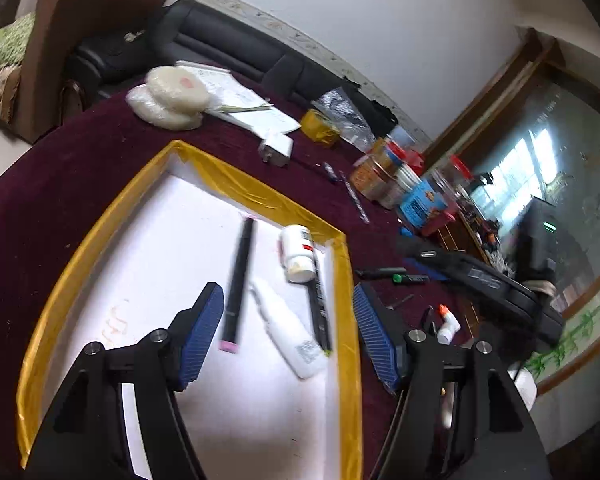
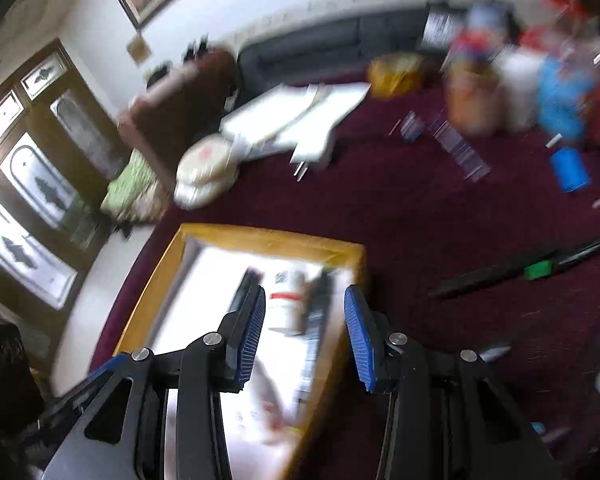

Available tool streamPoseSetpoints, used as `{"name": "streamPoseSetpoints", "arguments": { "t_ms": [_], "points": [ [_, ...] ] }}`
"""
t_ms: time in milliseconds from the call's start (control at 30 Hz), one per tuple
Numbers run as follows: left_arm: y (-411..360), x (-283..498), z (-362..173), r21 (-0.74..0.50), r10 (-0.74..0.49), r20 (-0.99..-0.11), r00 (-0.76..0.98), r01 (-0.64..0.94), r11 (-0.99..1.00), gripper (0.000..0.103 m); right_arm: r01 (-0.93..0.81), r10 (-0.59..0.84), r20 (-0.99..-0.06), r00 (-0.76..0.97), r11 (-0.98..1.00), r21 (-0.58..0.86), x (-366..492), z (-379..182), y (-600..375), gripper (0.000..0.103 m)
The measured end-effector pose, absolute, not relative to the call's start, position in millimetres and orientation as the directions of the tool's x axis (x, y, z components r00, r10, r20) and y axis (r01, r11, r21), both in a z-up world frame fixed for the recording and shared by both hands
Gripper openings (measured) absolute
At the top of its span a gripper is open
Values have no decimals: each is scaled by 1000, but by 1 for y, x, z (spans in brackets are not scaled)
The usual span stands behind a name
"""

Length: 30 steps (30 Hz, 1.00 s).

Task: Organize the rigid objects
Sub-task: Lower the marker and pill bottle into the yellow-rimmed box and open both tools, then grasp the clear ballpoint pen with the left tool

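Between the left gripper's point(image 1: 288, 332) parted, empty jaws, a black marker point(image 1: 239, 285) lies in the yellow-edged tray point(image 1: 346, 300); right gripper point(image 2: 305, 334) hovers apart, empty.

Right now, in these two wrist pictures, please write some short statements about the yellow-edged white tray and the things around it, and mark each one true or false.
1. A black marker with a pink end lies inside the white tray with the yellow taped rim. True.
2. The left gripper is clamped on the small white pill bottle. False: its jaws are apart with nothing pressed between them; the bottle lies in the tray.
3. The black pen with a green band lies outside the tray, on the dark red tablecloth. True.
4. The tray holds nothing else. False: a flat white tube and another black pen also lie there.
5. The right gripper holds a marker. False: nothing is between its jaws.
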<state>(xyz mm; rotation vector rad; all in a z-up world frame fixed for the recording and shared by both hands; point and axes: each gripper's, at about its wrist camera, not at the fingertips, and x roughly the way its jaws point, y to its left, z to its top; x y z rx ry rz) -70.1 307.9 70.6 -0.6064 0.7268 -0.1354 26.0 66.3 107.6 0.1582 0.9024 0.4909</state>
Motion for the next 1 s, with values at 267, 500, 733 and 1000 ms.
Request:
{"name": "streamPoseSetpoints", "arguments": {
  "t_ms": [267,500,733,1000],
  "points": [
    [226,-70,80,-521,-419,-598,683,65,851,68,-68,171,-558,812,977,200,-24,123,-74,96],
    [133,-55,58,-451,-438,-697,567,129,883,68,160,126,-632,765,913,375,-15,61,-193,96],
    [98,-28,32,-263,-239,-800,551,37,964,68,147,190,-602,776,873,466,-23,44,-220,96],
    [75,-8,19,-33,-41,-801,598,24,999,59,112,250,-602,759,859,499,-23,37,-213,96]
  ]
}}
